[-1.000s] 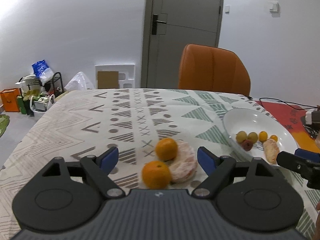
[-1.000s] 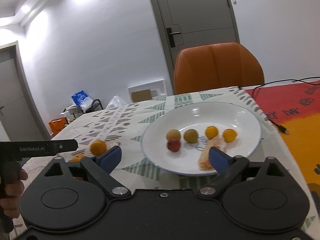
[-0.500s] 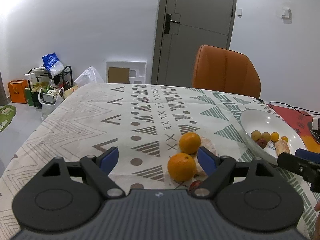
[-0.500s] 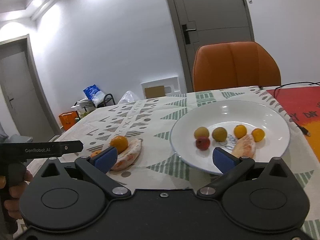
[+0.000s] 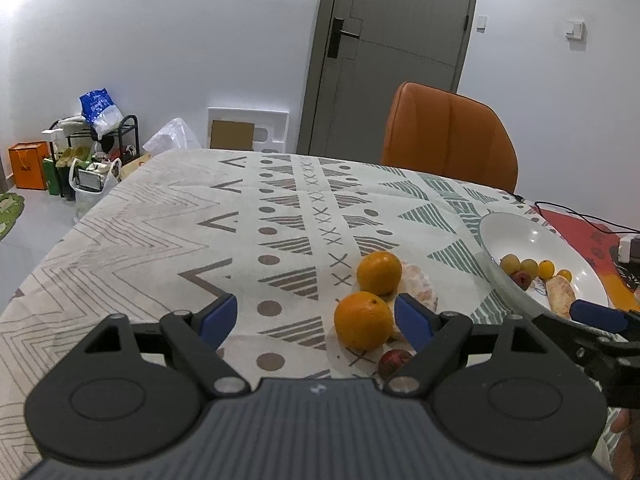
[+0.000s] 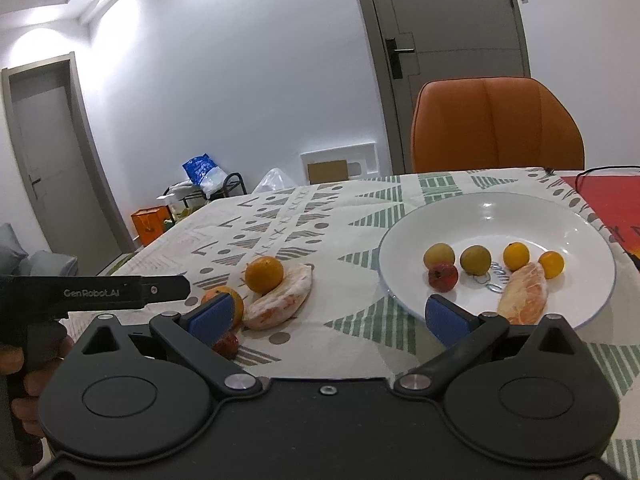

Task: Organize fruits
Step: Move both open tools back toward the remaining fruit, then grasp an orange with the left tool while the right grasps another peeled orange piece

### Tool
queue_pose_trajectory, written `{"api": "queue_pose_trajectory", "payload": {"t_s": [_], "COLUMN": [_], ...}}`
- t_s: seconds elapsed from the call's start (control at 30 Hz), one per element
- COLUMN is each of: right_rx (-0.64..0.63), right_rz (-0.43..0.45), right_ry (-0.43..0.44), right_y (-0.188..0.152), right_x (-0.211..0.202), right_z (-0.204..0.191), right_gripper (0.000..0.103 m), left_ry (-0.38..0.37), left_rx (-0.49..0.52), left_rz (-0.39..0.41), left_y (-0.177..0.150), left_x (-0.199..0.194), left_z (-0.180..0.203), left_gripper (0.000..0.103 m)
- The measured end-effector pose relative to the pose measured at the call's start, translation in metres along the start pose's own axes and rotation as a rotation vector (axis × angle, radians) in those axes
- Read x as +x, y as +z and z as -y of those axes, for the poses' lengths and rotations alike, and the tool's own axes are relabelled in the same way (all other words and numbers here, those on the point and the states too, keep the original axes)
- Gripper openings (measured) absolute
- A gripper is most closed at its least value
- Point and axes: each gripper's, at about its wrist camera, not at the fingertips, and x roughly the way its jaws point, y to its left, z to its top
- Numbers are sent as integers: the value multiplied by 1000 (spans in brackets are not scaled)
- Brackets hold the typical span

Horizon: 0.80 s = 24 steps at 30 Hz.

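Part done: six pieces already in the white plate [image 6: 592, 216], yet two oranges [image 5: 363, 319], a peeled segment [image 6: 280, 298] and a small red fruit [image 5: 394, 362] left on the tablecloth [image 5: 160, 232], both left gripper [image 5: 316, 316] and right gripper [image 6: 328, 312] wide apart, empty.

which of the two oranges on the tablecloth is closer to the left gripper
The nearer orange, just inside the left gripper's right fingertip, beside the small red fruit. The other orange sits farther back, against the peeled segment.
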Motion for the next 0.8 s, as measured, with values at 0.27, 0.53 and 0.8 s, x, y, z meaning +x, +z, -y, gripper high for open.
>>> {"api": "queue_pose_trajectory", "payload": {"t_s": [0.27, 0.53, 0.8], "right_rx": [-3, -19, -24], "right_rz": [-21, -33, -34], "right_ry": [-2, -4, -4], "right_y": [-2, -2, 1], "right_x": [7, 14, 15], "right_z": [0, -1, -1], "right_gripper": [103, 103, 103], "left_ry": [-21, -52, -95], "left_rx": [-12, -44, -44], "left_rz": [-21, -57, -87], "left_y": [-4, -6, -10], "left_x": [12, 30, 38], "left_z": [1, 4, 7], "left_gripper": [82, 71, 38]}}
